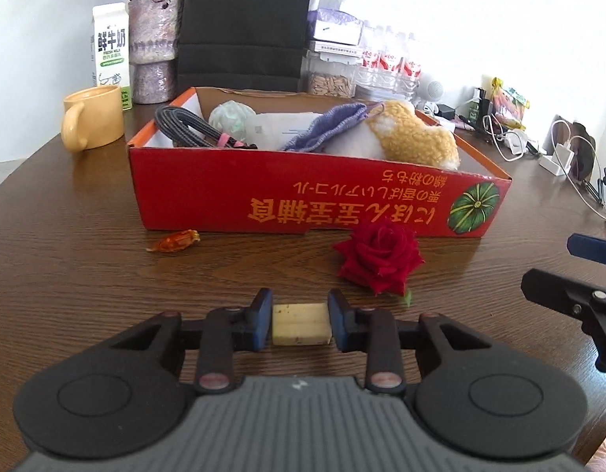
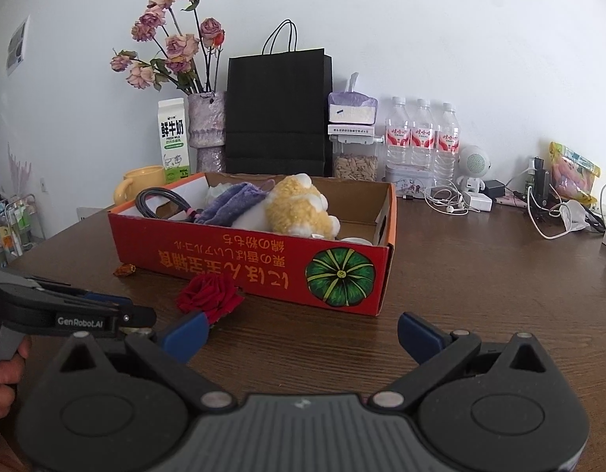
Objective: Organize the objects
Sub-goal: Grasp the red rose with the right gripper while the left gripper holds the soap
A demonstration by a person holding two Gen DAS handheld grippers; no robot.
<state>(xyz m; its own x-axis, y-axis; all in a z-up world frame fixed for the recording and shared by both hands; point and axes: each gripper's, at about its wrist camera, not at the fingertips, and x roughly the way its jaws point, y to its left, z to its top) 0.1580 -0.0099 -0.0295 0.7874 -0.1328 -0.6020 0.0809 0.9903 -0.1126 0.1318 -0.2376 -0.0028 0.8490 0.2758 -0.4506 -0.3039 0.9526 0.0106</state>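
A: Pale block (image 1: 301,323) flat on table (image 1: 86,275), long axis crosswise, pinched end to end in left gripper (image 1: 301,320).

B: Red box (image 1: 303,192) straight ahead, past rose (image 1: 377,259). Right gripper (image 2: 301,336) spread, empty, farther off.

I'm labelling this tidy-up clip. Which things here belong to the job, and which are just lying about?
Job:
- pale yellow rectangular block, clamped in left gripper
- red cardboard box
- red rose head
- orange wrapped candy
- right gripper, open

Lying about:
- yellow ceramic mug
- white milk carton
- black paper bag
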